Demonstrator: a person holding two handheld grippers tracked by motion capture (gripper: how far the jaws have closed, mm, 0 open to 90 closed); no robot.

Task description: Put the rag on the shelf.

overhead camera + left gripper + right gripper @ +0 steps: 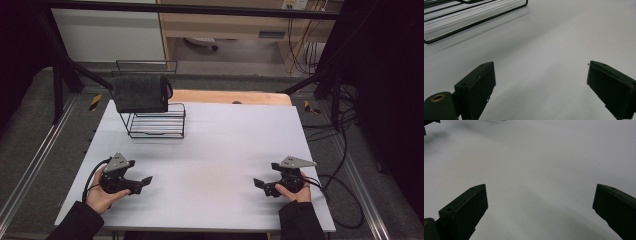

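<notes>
Two grippers rest wide apart on a white table, a wire rack with a dark towel beyond them.

High view: the white table [210, 150] stands on grey floor, shelving behind. The black wire rack [157, 120] sits at the far left, its long axis across the table, a dark grey towel [140, 93] draped over its top rail. The left gripper [142, 182] and right gripper [261, 184] point inward, empty.
Left gripper view: jaws spread wide over bare table, rack [471, 17] ahead.
Right gripper view: jaws wide, nothing between.
</notes>
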